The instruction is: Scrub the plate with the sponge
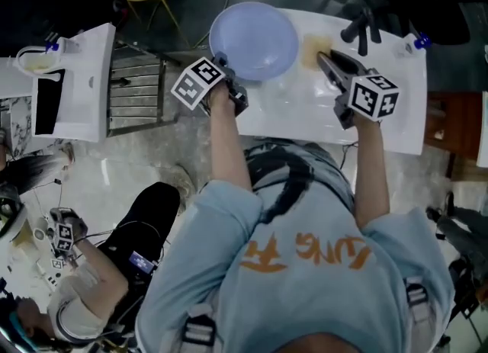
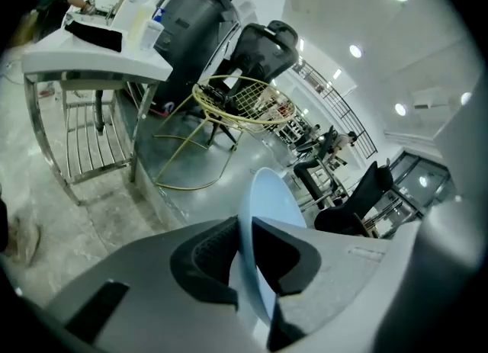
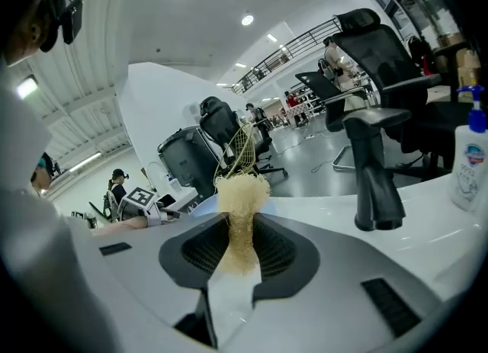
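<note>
We clamp plate (image 1: 255, 39) rim w/ L gripper (image 1: 229, 85); R gripper (image 1: 328, 64) pinches sponge (image 1: 309, 46), just right of plate, so R should sweep left.

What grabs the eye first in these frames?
The pale blue plate stands out at top centre of the head view, over the white counter, with its near rim clamped in the left gripper. Just right of it, the right gripper pinches a tan sponge. A black faucet rises at the counter's far edge, right of the sponge.
</note>
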### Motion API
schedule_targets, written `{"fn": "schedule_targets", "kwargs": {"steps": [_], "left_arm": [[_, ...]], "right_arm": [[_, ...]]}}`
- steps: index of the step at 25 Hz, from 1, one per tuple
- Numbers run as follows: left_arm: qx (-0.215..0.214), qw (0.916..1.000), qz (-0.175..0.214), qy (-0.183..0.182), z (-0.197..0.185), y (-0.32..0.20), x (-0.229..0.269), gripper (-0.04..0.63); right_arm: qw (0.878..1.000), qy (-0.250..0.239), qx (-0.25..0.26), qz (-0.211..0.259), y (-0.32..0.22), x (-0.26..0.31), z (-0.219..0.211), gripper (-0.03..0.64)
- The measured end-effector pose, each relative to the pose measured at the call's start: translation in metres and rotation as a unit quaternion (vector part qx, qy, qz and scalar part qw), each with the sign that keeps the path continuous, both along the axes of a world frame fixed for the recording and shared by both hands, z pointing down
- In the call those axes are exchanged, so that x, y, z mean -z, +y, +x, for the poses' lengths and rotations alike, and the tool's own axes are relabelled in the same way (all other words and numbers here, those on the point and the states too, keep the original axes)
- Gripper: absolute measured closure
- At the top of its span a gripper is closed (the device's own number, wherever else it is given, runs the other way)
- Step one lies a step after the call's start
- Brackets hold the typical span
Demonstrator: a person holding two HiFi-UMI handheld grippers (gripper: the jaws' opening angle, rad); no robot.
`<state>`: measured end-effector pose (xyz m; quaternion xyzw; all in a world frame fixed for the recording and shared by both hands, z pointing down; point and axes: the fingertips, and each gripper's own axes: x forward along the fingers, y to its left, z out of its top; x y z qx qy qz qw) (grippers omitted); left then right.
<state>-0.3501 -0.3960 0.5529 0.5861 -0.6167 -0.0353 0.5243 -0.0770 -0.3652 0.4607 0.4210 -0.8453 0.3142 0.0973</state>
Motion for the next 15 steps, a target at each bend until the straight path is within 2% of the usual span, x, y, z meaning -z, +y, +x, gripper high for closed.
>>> {"fn": "schedule_targets", "kwargs": {"steps": [4, 7, 10, 15], "left_arm": [[-0.025, 0.9969, 0.006, -0.075, -0.014, -0.012, 0.004, 0.558], [-0.063, 0.9922, -0.001, -0.108, -0.012, -0.016, -0.005, 0.557], [-0.096, 0.9851, -0.002, -0.143, -0.004, -0.019, -0.011, 0.555], [-0.107, 0.9719, 0.024, -0.208, -0.011, -0.022, 0.003, 0.552]], "right_arm": [[1.0, 0.019, 0.01, -0.002, -0.007, -0.001, -0.006, 0.52], [1.0, 0.029, 0.009, -0.006, -0.01, -0.004, -0.004, 0.52], [0.999, 0.038, 0.017, -0.002, -0.014, -0.001, -0.007, 0.52], [0.999, 0.045, 0.022, 0.007, -0.016, 0.006, -0.009, 0.52]]}}
